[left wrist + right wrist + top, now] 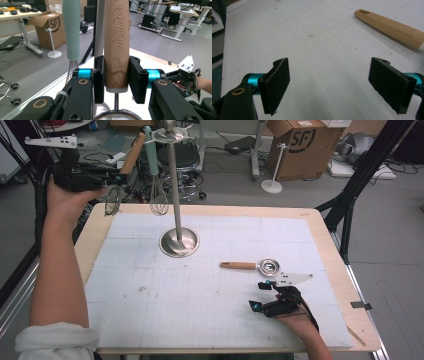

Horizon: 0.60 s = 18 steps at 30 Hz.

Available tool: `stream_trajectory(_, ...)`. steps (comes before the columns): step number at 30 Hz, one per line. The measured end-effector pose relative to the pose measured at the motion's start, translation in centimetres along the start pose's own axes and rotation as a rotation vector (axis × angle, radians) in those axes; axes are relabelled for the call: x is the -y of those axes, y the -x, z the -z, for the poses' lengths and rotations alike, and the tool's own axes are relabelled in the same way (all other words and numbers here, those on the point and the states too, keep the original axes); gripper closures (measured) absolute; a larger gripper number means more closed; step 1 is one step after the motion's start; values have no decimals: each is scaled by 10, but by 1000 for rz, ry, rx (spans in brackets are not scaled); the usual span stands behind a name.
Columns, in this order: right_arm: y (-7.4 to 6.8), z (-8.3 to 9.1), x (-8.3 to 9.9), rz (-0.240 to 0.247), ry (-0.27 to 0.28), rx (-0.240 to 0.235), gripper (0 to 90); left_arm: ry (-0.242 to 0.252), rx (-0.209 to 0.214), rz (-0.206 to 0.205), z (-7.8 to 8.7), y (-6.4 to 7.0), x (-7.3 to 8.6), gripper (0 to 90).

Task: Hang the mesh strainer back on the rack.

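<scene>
Your left gripper [116, 80] clamps the strainer handle [116, 45], engraving legible close up; your right gripper [337, 85] gapes above the desk [324, 50].

Left gripper view: wooden handle [116, 45] runs off the top edge; mesh strainer bowl [117, 116] cut by the bottom edge. Right gripper view: second wooden handle [392, 27] leaves the right edge, its head unseen. High view: stand [172, 185] top cropped.
</scene>
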State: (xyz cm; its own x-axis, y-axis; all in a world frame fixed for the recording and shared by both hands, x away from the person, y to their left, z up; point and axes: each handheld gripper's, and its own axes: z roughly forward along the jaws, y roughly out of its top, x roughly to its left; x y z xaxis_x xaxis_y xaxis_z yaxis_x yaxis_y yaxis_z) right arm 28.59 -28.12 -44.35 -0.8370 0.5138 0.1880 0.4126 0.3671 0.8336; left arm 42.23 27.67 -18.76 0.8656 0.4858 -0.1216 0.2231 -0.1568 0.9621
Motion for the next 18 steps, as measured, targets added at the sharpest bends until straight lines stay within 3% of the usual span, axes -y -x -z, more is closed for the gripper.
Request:
stream_trajectory(10,0,1,0,-1,2,-2,168,-39,-9,3,-17,1,0,689)
stream_trajectory(18,0,1,0,-2,3,-3,168,-103,-27,0,-39,5,0,689)
